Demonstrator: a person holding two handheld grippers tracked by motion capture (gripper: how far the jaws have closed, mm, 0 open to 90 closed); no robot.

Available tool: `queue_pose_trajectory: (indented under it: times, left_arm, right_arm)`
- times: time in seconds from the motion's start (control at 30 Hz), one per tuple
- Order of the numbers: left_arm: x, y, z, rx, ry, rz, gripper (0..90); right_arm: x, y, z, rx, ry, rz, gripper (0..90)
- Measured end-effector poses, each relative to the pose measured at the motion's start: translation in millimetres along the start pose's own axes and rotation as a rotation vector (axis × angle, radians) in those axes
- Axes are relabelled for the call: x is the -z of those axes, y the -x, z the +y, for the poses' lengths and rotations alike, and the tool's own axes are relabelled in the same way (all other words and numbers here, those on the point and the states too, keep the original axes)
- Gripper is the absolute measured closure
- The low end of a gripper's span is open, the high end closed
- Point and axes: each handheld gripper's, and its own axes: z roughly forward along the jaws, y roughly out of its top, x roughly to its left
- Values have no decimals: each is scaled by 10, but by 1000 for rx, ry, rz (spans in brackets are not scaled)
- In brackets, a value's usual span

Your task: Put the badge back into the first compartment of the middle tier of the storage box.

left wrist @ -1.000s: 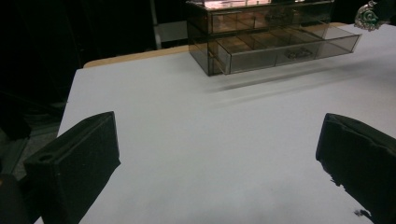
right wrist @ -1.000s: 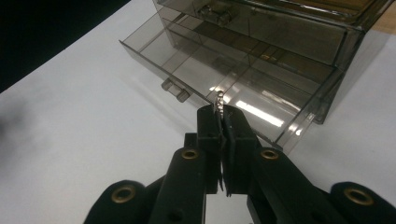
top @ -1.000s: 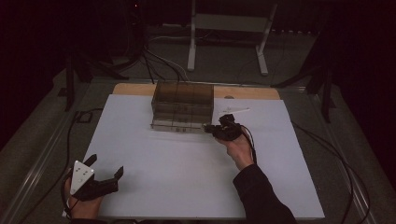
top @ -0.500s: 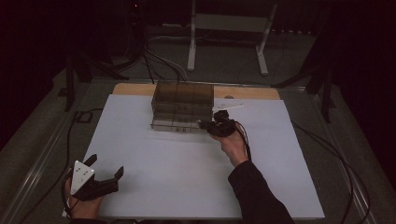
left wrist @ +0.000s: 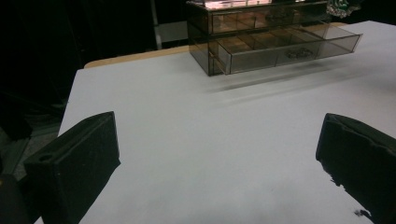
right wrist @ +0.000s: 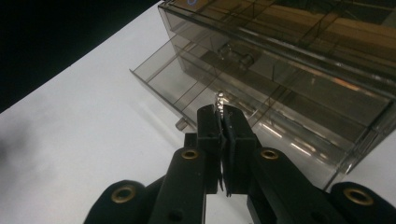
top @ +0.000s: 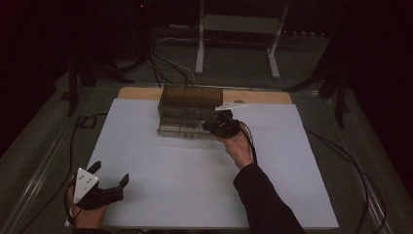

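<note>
A smoky see-through drawer box (top: 187, 103) stands at the far middle of the white table (top: 160, 170). Its lower drawer (right wrist: 184, 77) is pulled out, as the left gripper view also shows on the drawer box (left wrist: 261, 28). My right gripper (top: 208, 127) hovers at the box's front right, over the pulled-out drawer. In the right gripper view, the right gripper (right wrist: 221, 109) is shut on a small silver trinket (right wrist: 220, 99) that pokes out past its tips. My left gripper (top: 109, 173) rests open at the near left corner of the table, with nothing between the jaws of the left gripper (left wrist: 217, 158).
A strip of bare wood (top: 258, 96) edges the table behind the box. Cables (top: 73, 146) trail along the left side, and a white stand (top: 238, 29) rises on the floor beyond. Dark surroundings ring the table.
My right hand has carried its gripper a little to the left and up, closer over the drawer box's front. The left gripper has stayed where it was.
</note>
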Motion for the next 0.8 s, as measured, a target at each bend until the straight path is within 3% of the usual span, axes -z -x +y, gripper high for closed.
queue_pose_trajectory:
  times: [0.8]
  left_arm:
    - [11, -2, 0, 3, 4, 1, 4]
  right_arm:
    - [-188, -90, 163, 0, -3, 20, 873]
